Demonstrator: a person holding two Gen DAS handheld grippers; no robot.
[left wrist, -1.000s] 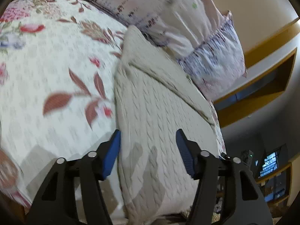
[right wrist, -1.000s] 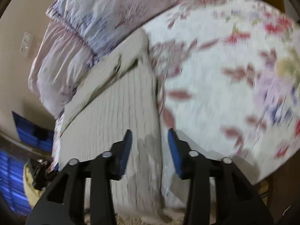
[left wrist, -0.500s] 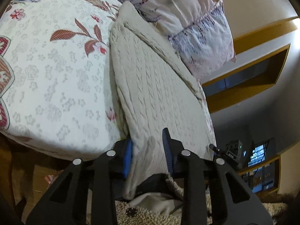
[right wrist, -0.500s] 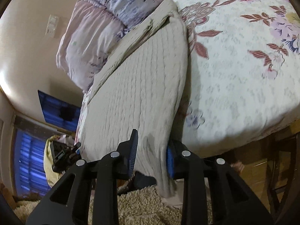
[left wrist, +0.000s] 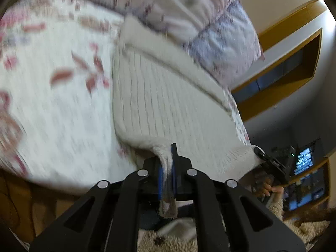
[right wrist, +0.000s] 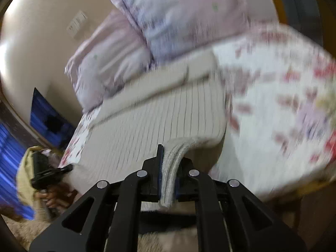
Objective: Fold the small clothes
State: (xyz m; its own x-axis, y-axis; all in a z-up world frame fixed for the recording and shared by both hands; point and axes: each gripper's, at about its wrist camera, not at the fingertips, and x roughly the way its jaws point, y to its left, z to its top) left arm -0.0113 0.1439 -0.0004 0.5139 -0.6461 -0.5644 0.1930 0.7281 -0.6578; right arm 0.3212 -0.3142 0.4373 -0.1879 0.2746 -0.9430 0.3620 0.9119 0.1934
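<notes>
A cream cable-knit sweater (left wrist: 168, 96) lies stretched along the edge of a floral bedspread (left wrist: 52, 96). My left gripper (left wrist: 167, 168) is shut on its near hem at one corner, the knit pinched between the blue pads. My right gripper (right wrist: 168, 168) is shut on the other near corner of the same sweater (right wrist: 147, 117); the fabric bunches between its pads. The right gripper also shows in the left wrist view (left wrist: 271, 163), and the left gripper in the right wrist view (right wrist: 48, 172). Both views are blurred by motion.
Lilac pillows (left wrist: 210, 21) lie past the sweater's far end, and also show in the right wrist view (right wrist: 168, 21). A shaggy beige rug (left wrist: 168, 241) covers the floor below. A wooden shelf (left wrist: 294, 63) and a lit screen (left wrist: 302, 161) stand to the right.
Both grippers closed fully on the sweater's near hem and lifted it; the hanging end has come up off the bed's edge, pulled taut between them.
</notes>
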